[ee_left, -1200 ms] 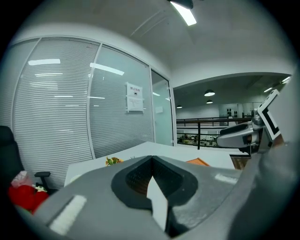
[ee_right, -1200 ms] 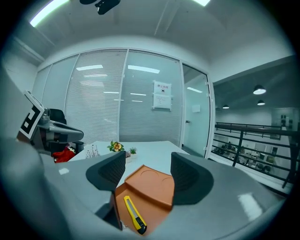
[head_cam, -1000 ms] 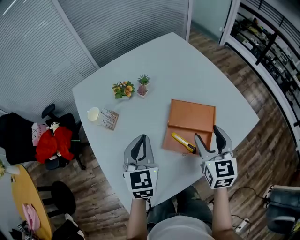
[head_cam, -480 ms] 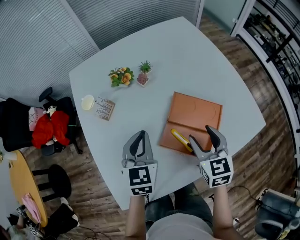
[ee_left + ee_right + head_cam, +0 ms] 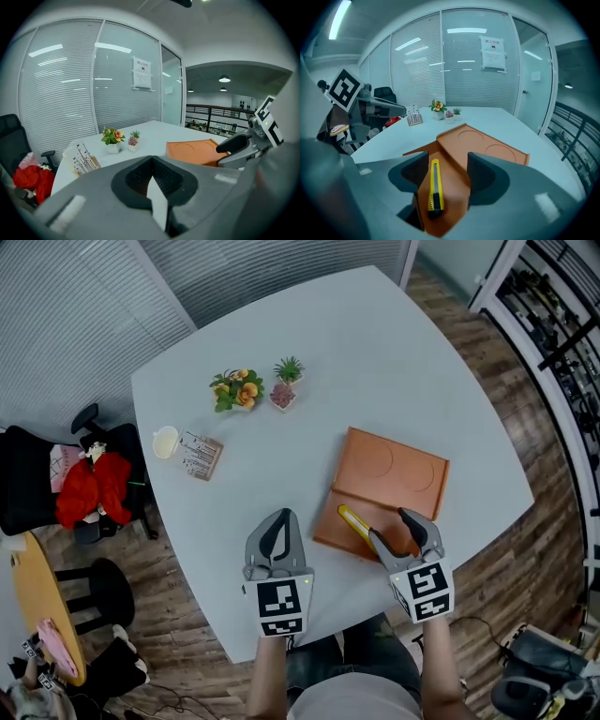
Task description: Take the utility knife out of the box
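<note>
Where utility knife (image 5: 354, 524) lies in box (image 5: 398, 470) | potted plants (image 5: 234, 390) well apart

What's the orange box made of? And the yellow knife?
The box looks like smooth, matte orange plastic, or maybe leather-like board: even colour, with two round shapes pressed into it. I can't tell which. The utility knife looks like glossy yellow plastic with a black end; no metal blade shows.
</note>
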Tool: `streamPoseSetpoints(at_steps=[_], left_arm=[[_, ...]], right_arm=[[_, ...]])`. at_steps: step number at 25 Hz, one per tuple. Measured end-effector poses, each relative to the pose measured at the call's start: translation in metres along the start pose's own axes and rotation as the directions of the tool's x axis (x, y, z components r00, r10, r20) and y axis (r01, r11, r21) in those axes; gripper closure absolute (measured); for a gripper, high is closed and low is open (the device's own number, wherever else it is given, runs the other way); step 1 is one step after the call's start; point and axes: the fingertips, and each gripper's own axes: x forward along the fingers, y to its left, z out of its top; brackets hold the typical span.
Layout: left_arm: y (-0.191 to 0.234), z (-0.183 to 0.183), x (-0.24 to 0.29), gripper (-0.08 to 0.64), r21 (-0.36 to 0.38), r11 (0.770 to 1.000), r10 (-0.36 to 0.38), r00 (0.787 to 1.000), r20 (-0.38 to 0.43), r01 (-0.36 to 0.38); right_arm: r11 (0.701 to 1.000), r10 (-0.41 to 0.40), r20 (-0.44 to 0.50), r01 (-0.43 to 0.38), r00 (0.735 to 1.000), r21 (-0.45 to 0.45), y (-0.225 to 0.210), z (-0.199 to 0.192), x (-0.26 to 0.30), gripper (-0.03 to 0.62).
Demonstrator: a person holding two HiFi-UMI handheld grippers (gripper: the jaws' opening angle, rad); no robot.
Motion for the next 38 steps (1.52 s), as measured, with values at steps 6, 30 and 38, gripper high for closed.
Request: streamPoseSetpoints(at_steps=[6,30,38], left_arm=[[0.001,-0.01,0.008,0.56,-0.014,1.0,0.006,1.0,-0.026,-0.006],[0.011,-0.038,0.02,0.56,-0.051,0.998,0.032,0.994,-0.104,-0.037],[0.008,-0.042,0.019,0.56,-0.057,0.998,0.035,0.993,-0.111,-0.041]], right_arm=[[0.997,0.068,-0.099,-0.072,0.993,-0.04,0.009,-0.019,0.019,0.318],[0.969,0.196,-0.392,-0.24,0.899,-0.066,0.03,-0.08,0.059,0.344],[0.962,0.152,-0.449,-0.236,0.88,-0.135,0.032,-0.092,0.063,0.402]])
